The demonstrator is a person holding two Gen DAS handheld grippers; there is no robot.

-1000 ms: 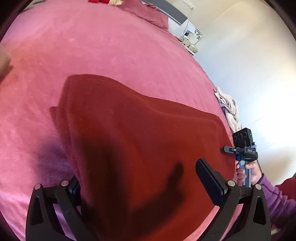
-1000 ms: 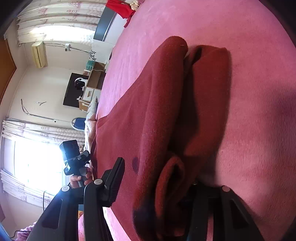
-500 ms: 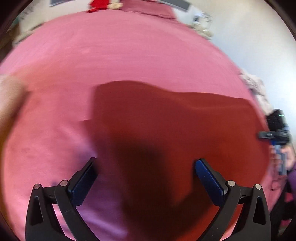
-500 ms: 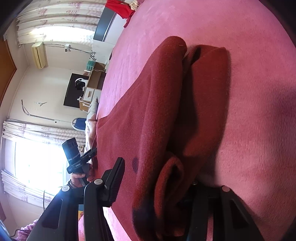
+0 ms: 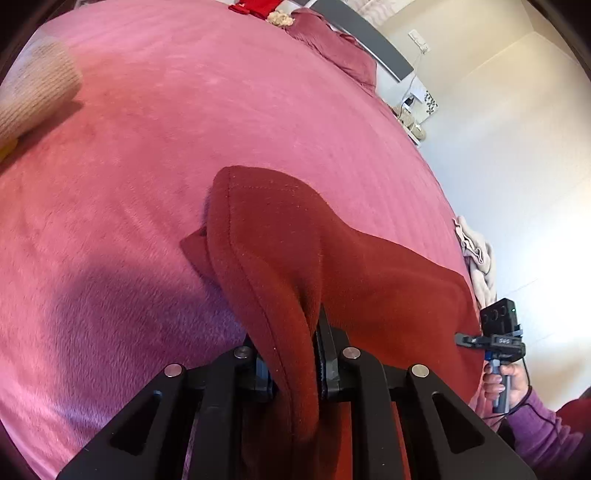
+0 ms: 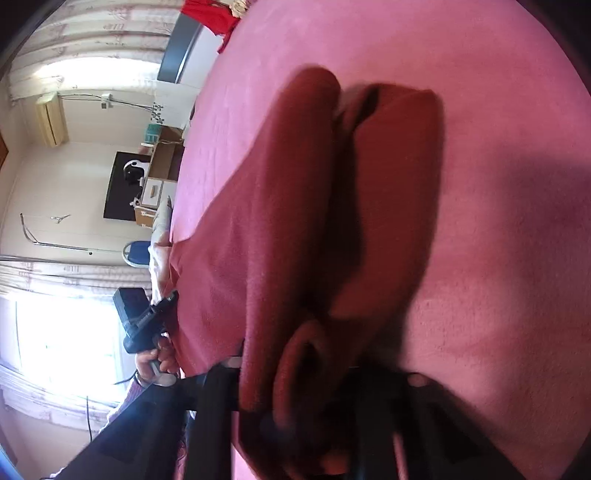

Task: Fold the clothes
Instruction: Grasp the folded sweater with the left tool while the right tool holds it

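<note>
A dark red garment (image 5: 295, 240) lies half folded on the pink bed cover (image 5: 166, 122). My left gripper (image 5: 291, 358) is shut on a raised fold along its near edge, and the cloth rises in a ridge away from the jaws. The right wrist view shows the same garment (image 6: 280, 221) as a long doubled strip. There my right gripper (image 6: 295, 406) is blurred, its jaws drawn in on a rolled end of the cloth. Each view shows the other gripper held in a hand at the bed's edge: the right gripper (image 5: 498, 339), the left gripper (image 6: 144, 321).
A beige knit item (image 5: 37, 88) lies at the bed's far left. A dark pink pillow (image 5: 332, 48) and a red item (image 5: 255, 5) sit at the head end. Pale cloth (image 5: 476, 254) hangs off the right edge. A purple sleeve (image 5: 543, 435) is low right.
My left gripper was open over the garment and has shut on a fold of it, lifting a ridge. My right gripper's jaws have drawn in on the rolled end.
</note>
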